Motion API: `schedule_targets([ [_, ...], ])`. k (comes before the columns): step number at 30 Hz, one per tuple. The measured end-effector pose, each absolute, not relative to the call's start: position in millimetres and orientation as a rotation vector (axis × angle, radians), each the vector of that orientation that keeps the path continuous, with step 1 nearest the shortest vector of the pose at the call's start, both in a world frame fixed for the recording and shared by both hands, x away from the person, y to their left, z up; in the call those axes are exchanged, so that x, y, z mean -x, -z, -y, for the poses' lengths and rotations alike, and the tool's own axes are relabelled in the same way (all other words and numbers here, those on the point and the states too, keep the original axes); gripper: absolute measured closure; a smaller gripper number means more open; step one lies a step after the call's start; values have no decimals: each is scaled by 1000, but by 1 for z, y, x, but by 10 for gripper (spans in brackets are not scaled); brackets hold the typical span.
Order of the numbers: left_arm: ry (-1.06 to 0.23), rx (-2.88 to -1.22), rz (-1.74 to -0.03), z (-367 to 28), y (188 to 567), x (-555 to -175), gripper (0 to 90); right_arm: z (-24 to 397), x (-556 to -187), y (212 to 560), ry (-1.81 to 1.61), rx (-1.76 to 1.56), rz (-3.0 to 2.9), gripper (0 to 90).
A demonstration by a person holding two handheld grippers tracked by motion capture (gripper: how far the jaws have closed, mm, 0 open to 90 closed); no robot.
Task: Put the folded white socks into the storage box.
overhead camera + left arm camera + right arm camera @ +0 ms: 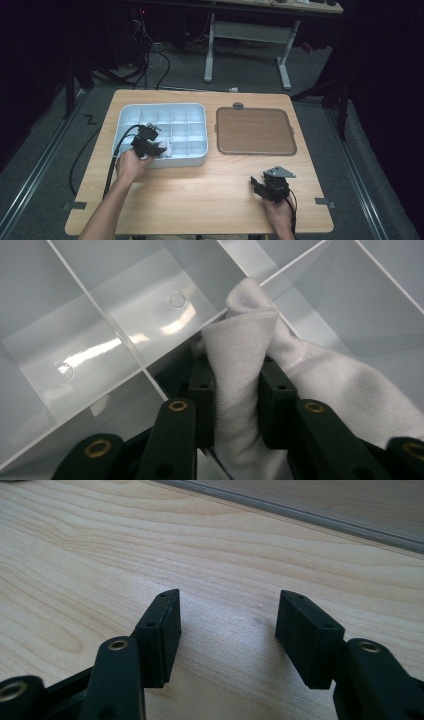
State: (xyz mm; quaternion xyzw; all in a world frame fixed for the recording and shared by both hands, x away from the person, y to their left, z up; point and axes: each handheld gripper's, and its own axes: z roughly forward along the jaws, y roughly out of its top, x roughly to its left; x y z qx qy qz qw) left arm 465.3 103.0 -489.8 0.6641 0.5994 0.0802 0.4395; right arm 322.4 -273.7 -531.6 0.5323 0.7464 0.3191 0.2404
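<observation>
Left gripper [235,405]: pinching the white cloth [250,370], which is hanging into a near compartment of the divided tray [200,112] (left hand nearer).
Right gripper [227,630]: resting spread, well apart on the table [75,555].

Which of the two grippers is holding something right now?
The left gripper, over the white divided tray, is shut on a white cloth. The right gripper is open above bare table.

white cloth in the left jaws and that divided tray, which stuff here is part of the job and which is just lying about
In use:
- left gripper, jaws shut on the white cloth
- divided tray, where the cloth is held

Lying about:
- brown lid, flat beside the tray
- right gripper, jaws open over bare wooden table
</observation>
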Motion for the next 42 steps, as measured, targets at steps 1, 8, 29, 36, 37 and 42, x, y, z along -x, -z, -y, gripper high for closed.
schedule_targets([
  [1, -198, -1642, -1490, -104, 489, -466, 718, 274, -322, 532, -873, -1456, -2043, 440],
  [8, -146, -1585, -1534, -108, 484, -469, 686, 274, -322, 532, -876, -1456, -2044, 443],
  [29, -122, -1436, -1498, -118, 465, -463, 518, 274, -322, 531, -878, -1448, -2047, 477],
  [36, -141, -1463, -1451, -115, 459, -451, 446, 274, -322, 532, -878, -1448, -2047, 476],
  [37, -141, -1463, -1451, -115, 459, -451, 443, 274, -322, 532, -878, -1448, -2047, 476],
  [42, -239, -1527, -1418, -105, 470, -445, 509, 273, -322, 532, -877, -1448, -2046, 469],
])
